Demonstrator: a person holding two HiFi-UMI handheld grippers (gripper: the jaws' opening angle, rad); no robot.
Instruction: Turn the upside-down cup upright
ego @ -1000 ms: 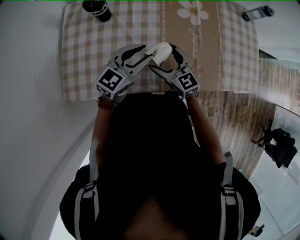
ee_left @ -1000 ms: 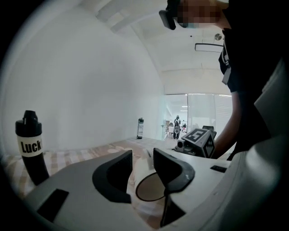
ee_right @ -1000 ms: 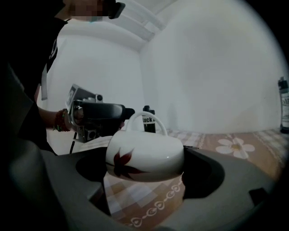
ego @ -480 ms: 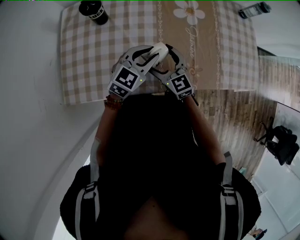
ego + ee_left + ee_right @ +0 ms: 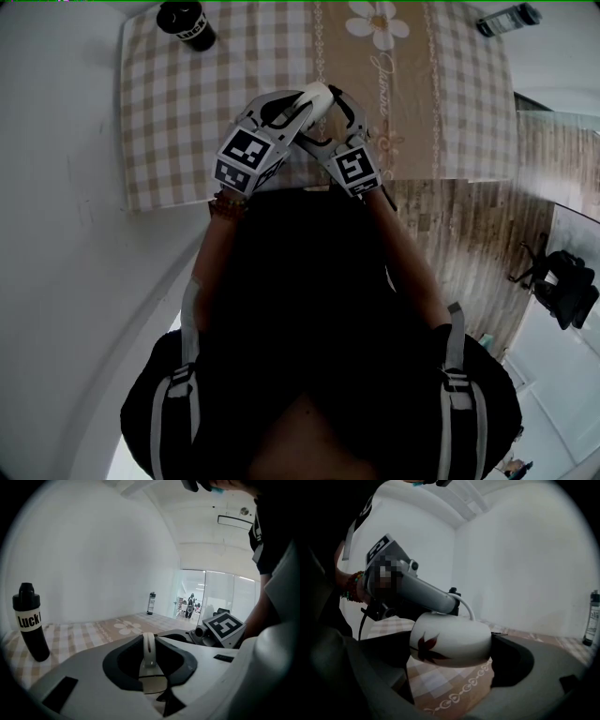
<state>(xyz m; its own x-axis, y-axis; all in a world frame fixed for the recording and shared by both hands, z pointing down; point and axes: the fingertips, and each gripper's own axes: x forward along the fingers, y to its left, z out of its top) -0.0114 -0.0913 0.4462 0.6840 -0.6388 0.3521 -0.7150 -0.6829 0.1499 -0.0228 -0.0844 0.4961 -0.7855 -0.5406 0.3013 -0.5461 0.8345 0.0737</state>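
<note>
My right gripper [image 5: 451, 665] has the cup [image 5: 450, 641] clamped end to end, 1 jaw against each end. The cup lies on its side with its long axis roughly level, running straight across from jaw to jaw. A dark leaf print faces my camera. The handle [image 5: 466, 607] sticks up on the top side. I cannot tell which end is the mouth.

From the head view, the cup [image 5: 317, 94] hangs clear above the checked cloth [image 5: 178, 103] on the counter, near its front edge, where the 2 grippers meet.

My left gripper [image 5: 149, 641] comes in from the other side and is closing on the handle [image 5: 148, 648]. The handle stands as a thin white loop, edge-on, between the dark pads. The jaws are narrow, and the pad tips look to be right against the loop's 2 sides.

A black bottle [image 5: 29, 620] stands upright on the cloth at the far left corner, well apart from the cup. A 2nd bottle [image 5: 151, 603] stands at the far right corner of the counter.
</note>
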